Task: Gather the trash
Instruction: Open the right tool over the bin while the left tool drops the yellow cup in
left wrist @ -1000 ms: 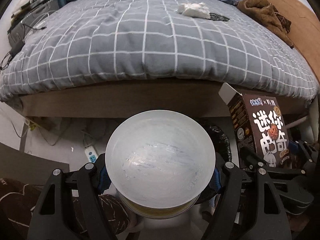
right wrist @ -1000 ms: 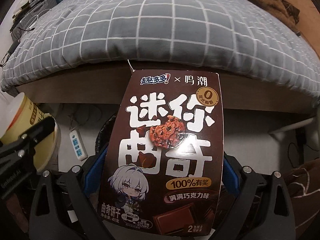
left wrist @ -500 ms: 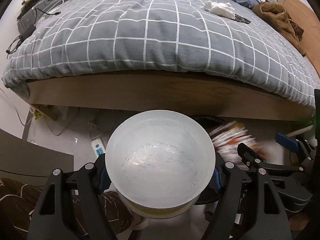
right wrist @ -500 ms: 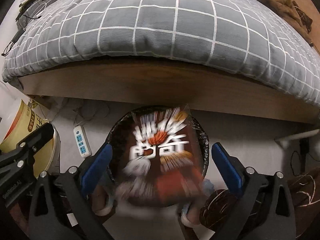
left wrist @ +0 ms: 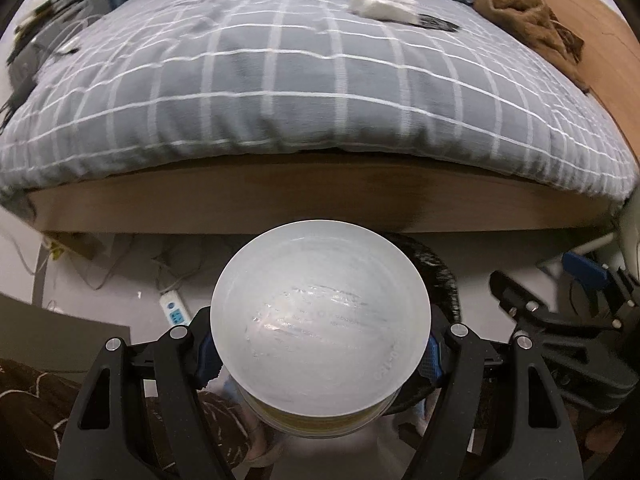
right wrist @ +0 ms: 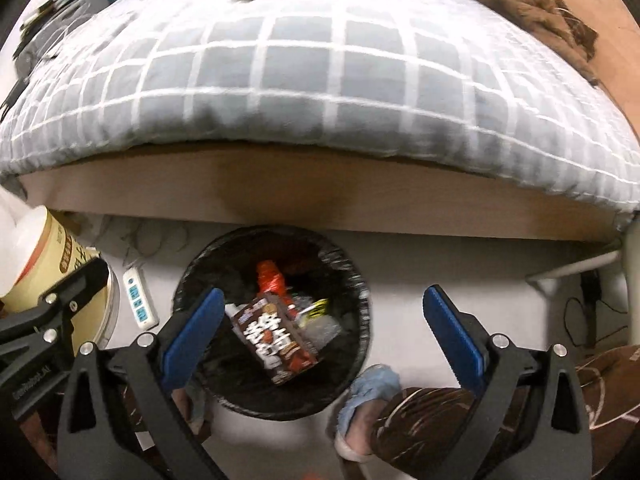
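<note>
Two grippers hung above the bin [right wrist: 272, 332]: right gripper [right wrist: 320, 332] spread empty, left gripper [left wrist: 320, 354] clamping the tub [left wrist: 320, 320], which might miss if released off-centre.

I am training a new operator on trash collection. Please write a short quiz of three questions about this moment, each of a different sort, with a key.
1. True or false: the cookie box lies inside the trash bin.
2. Multiple choice: what does the left gripper hold? A) a power strip B) a round paper tub C) a brown cloth
3. Fill in: the jaws of the right gripper stand ____ above the bin.

Key:
1. True; it lies tilted on the other rubbish.
2. B; the paper tub sits between the jaws, its white bottom toward the camera.
3. Open; nothing is between them.
</note>
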Motion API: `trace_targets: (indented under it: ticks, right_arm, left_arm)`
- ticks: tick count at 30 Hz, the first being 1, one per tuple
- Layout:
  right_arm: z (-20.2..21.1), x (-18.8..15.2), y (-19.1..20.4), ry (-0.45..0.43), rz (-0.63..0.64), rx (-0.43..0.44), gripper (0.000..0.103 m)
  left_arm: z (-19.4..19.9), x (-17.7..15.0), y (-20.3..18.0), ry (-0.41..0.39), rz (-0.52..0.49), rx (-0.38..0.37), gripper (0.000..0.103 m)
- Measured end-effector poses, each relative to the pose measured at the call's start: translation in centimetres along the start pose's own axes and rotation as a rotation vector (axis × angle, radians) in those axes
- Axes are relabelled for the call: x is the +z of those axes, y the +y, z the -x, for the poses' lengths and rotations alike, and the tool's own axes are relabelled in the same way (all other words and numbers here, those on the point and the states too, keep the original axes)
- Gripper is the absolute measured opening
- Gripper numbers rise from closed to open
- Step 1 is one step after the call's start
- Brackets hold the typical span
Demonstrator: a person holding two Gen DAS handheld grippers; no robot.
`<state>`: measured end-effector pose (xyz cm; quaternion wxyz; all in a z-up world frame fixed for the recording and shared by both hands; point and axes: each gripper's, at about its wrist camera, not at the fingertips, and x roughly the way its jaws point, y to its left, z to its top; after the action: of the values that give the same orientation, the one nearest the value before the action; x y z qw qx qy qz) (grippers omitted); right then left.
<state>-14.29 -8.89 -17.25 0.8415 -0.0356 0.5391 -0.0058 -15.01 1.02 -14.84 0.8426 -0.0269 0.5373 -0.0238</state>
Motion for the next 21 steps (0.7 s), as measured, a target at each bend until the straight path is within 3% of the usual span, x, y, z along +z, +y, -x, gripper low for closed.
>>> trace_targets:
  ticks: [12,14,16,21]
  right_arm:
    - [1.2,0.3,-7.9,-0.043,-0.123,-0.058,0.095]
    - [1.2,0.5,-8.1,-0.044,-0.126,-0.059,0.095]
    - [1.5,0.7,-8.3,-0.047,-0.127,-0.052,0.095]
    - [2.0,1.6,-7.2,-0.087,-0.105,-0.043,0.095]
  left_arm:
    - [-1.3,1.1,-6.5,0.010,-0.101,-0.050,0.074]
    - [-1.5,1.1,-6.9,0.010,-0.108,-0.038,0.080]
    - [-1.5,1.3,-7.1,-0.008,-0.117,-0.002,0.095]
    - [-0.9,2.6,-6.6,-0.048,-0.095,0.028,0.097]
